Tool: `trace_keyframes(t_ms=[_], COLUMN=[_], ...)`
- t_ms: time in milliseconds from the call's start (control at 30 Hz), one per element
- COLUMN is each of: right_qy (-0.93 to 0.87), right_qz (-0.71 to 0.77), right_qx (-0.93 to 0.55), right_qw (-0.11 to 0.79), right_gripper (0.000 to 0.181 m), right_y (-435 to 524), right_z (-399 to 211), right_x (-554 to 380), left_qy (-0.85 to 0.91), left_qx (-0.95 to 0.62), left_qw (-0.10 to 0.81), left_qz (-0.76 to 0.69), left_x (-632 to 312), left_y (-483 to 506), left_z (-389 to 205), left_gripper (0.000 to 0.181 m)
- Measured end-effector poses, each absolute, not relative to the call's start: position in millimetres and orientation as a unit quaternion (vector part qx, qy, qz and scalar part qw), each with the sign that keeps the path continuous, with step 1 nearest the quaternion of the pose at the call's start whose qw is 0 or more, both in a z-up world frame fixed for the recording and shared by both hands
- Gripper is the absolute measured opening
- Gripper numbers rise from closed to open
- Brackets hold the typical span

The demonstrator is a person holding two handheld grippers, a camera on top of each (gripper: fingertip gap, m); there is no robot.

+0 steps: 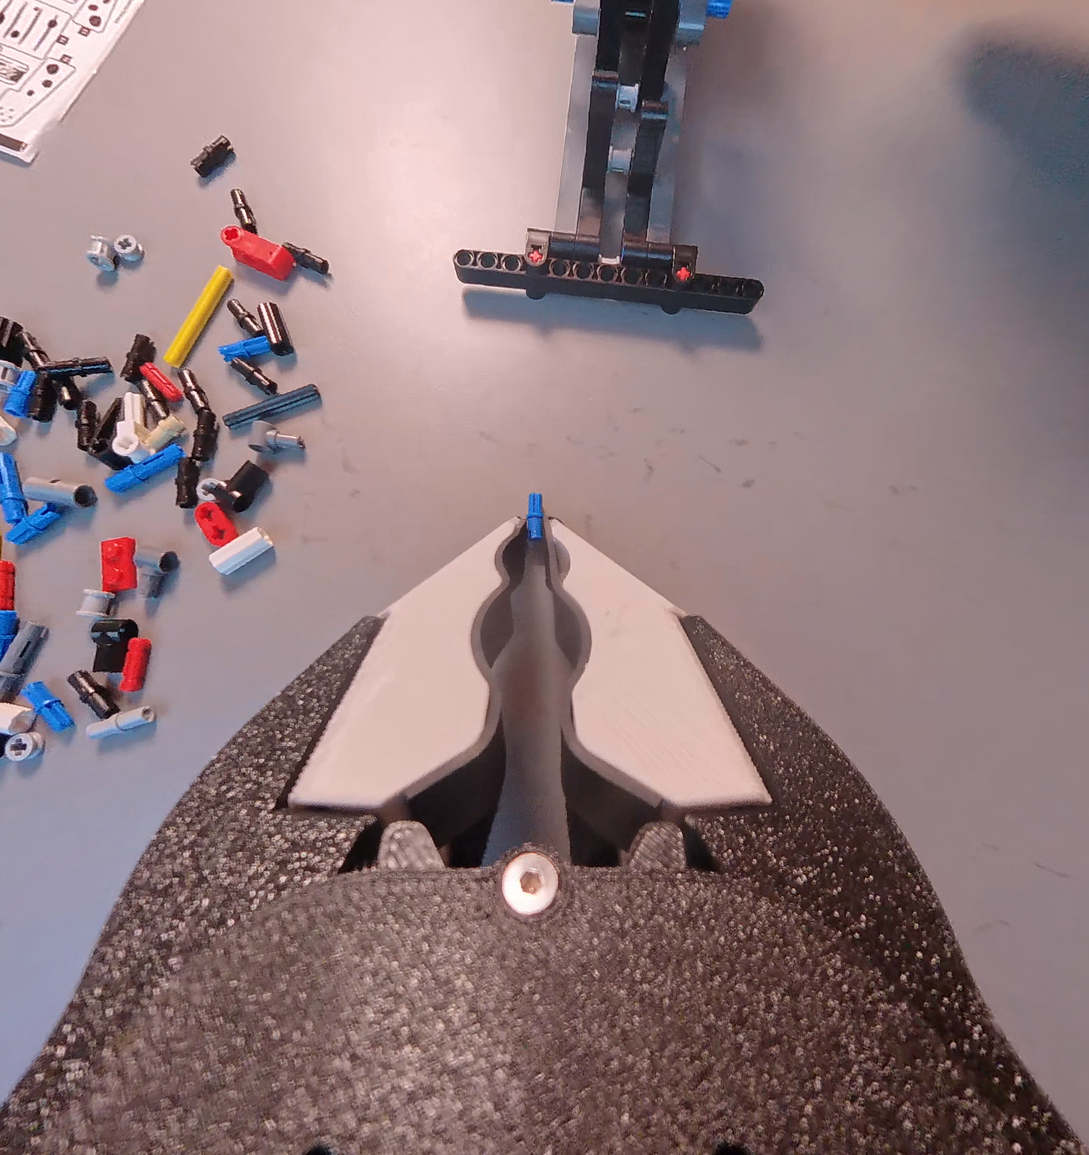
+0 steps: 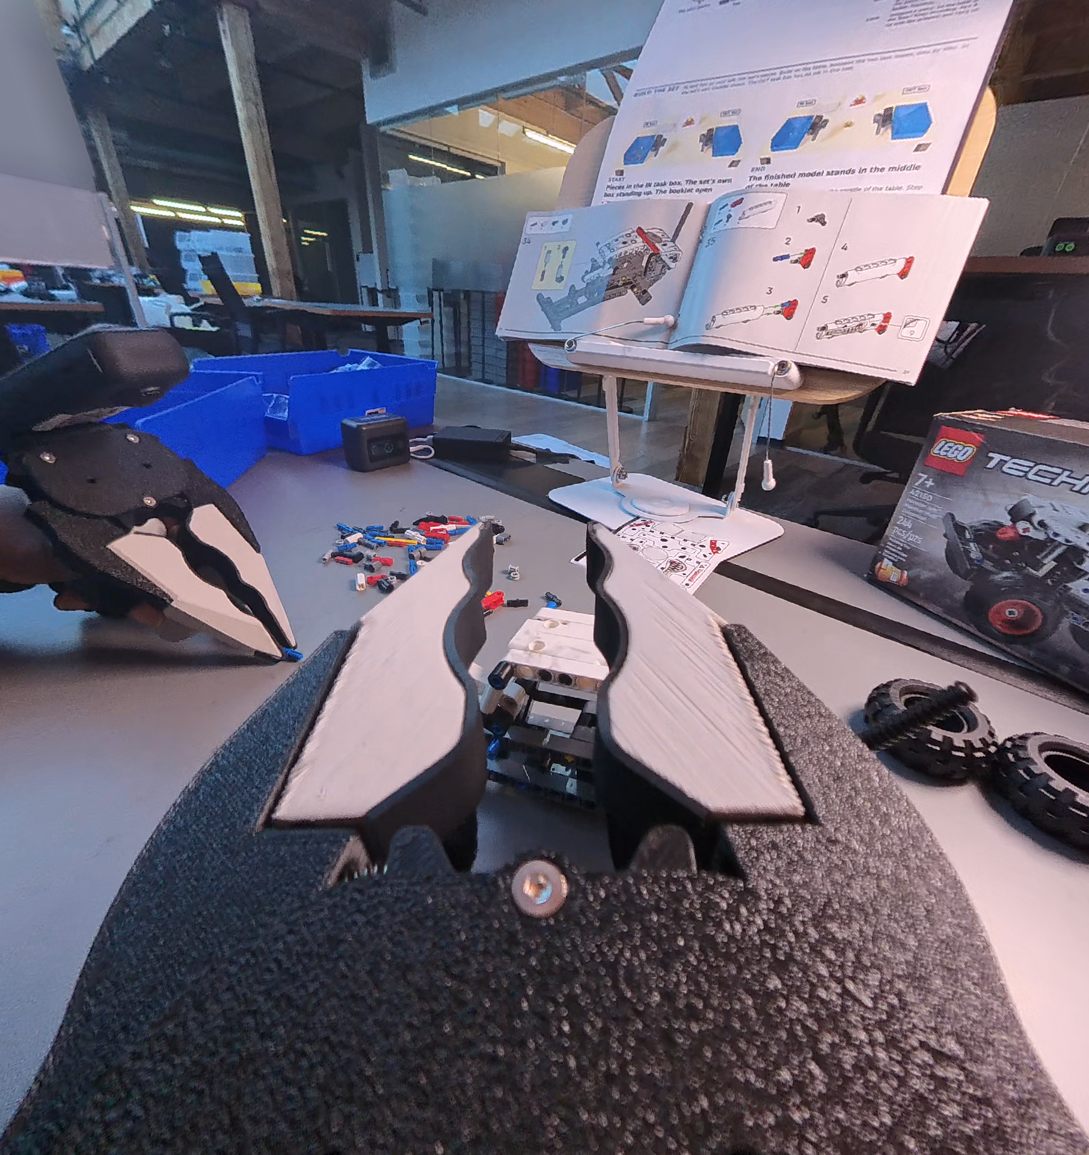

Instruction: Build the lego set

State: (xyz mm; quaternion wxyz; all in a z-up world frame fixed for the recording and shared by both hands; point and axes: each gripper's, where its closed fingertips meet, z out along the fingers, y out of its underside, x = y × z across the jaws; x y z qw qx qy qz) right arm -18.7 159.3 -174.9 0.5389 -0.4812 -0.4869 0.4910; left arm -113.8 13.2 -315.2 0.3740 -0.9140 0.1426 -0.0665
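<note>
My left gripper (image 1: pixel 535 522) is shut on a small blue pin (image 1: pixel 535 515), which sticks out of its tips low over the grey table. It also shows in the right wrist view (image 2: pixel 285 650), held by a hand at the left. The part-built black, grey and white model (image 1: pixel 629 187) lies ahead of it on the table. My right gripper (image 2: pixel 538 531) is open and blurred, its jaws spread on either side above the model (image 2: pixel 554 675); I cannot see them touch it. A pile of loose pins and axles (image 1: pixel 92 469) lies to the left.
An open instruction booklet (image 2: pixel 716 275) sits on a white stand at the back. The set's box (image 2: pixel 1016 537) and two black tyres (image 2: pixel 929 731) are at the right. Blue bins (image 2: pixel 317 394) and a small black camera (image 2: pixel 376 440) stand at the far left. A sticker sheet (image 1: pixel 23 56) lies by the pile. Tip to tip, the grippers are about 25 cm apart.
</note>
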Motion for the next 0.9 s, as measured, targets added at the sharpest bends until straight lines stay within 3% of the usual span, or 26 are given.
trace_keyframes(t_ms=[267,467,633,800,900], right_qy=[-0.499,-0.501,-0.502,-0.498,-0.502], right_qz=[0.486,0.488,0.491,0.499,0.502], right_qx=[-0.48,-0.482,-0.481,-0.483,-0.484], right_qw=[0.532,0.528,0.524,0.519,0.512], right_gripper=[0.029,0.029,0.028,0.026,0.026], right_y=[155.8,155.6,154.6,153.8,151.5], right_z=[-180.0,-181.5,-181.3,-180.9,-182.9], right_x=[-20.9,-21.4,-21.3,-22.2,-23.7], left_qy=[0.154,0.148,0.088,-0.02,-0.064], left_qx=[-0.913,-0.911,-0.887,-0.852,-0.86], left_qw=[0.374,0.378,0.436,0.52,0.505], left_qz=[-0.059,-0.07,-0.123,-0.049,0.015], left_x=[-112.8,-119.4,-137.4,-206.4,-254.1], left_y=[12.7,9.9,10.9,32.8,54.7], left_z=[-316.7,-313.5,-287.5,-255.4,-257.0], left_gripper=[0.006,0.023,0.033,0.024,0.017])
